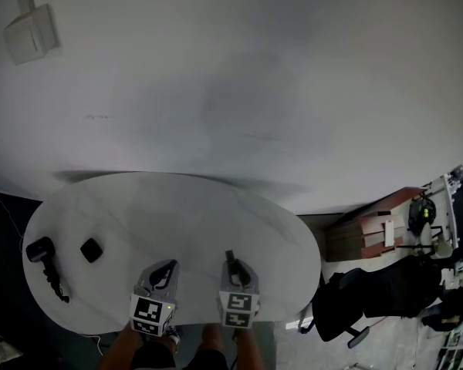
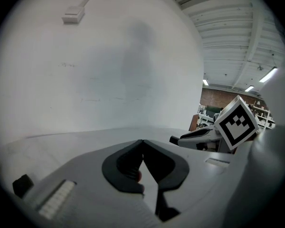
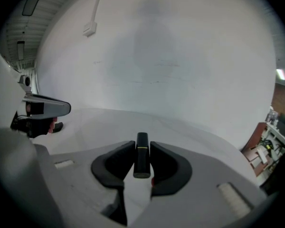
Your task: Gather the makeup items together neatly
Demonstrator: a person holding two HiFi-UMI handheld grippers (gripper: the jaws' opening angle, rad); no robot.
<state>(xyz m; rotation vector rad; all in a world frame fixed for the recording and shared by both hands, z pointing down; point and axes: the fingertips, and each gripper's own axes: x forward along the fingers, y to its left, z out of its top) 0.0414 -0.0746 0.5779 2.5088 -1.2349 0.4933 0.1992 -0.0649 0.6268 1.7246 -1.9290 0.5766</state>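
Worktop (image 1: 216,206), left end: black round-headed item (image 1: 40,250) and small black square item (image 1: 91,249), near each other but apart;
Left gripper (image 1: 168,267): lower centre of frame; jaws pressed together, nothing between them;
Right gripper (image 1: 231,260): just right of it; pinching a slim black tube (image 3: 142,159)

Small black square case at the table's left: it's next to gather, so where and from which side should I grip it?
Likely across two opposite straight edges of the case, from above: it seems to lie flat on the table, turned diamond-wise, so roll the jaws to match. The nearer left gripper, shut and empty, must open first.
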